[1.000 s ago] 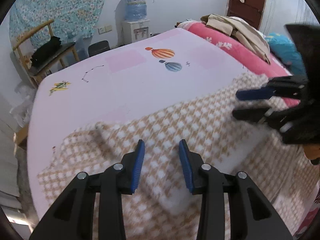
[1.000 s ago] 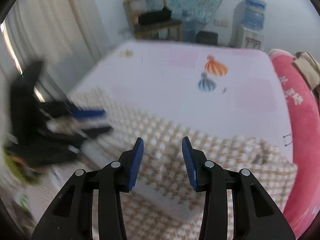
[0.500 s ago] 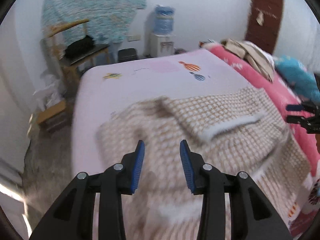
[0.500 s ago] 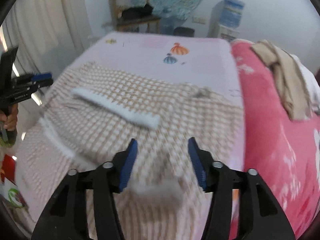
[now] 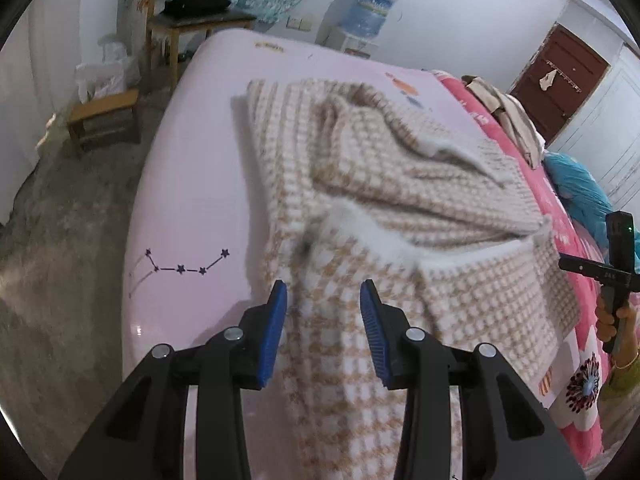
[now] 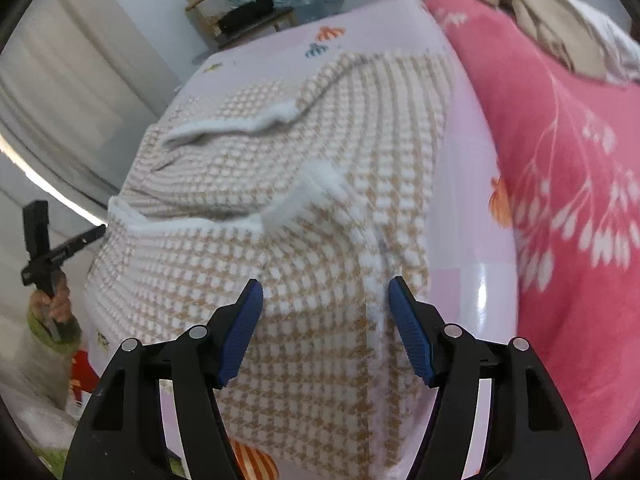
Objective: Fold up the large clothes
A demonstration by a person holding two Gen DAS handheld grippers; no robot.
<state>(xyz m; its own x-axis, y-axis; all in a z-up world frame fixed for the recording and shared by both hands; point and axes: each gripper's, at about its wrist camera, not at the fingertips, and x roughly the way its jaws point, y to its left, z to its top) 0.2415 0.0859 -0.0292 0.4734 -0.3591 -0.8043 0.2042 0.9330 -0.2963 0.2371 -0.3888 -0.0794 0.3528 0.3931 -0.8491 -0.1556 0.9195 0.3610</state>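
Knitwear is lying on the bed (image 5: 188, 184): the checked tan-and-white sweater (image 5: 400, 208) is sitting partly folded on the pink sheet, its near hem spilling over the front edge of the mattress, a white-cuffed sleeve (image 6: 232, 124) lying across the body.

I am holding the left gripper (image 5: 323, 312) with its pads apart above the left hem, nothing pinched between them. The right gripper (image 6: 326, 308) is opening as I watch, its pads also clear of the cloth, though the white side seam (image 6: 374, 280) is showing just inside its right pad.

Risks I am weighing:
- hem is hanging off the bed, so a one-sided pull is likely dragging the whole sweater down (knit looks heavy and loose);
- sleeve is lying skewed, so folding over it is probably trapping a lump;
- a shallow bite is likely catching only the top layer.

Containers: I am seeing none in play. A water-cooler bottle (image 5: 370, 4) is standing by the far wall; its fill level I cannot tell.
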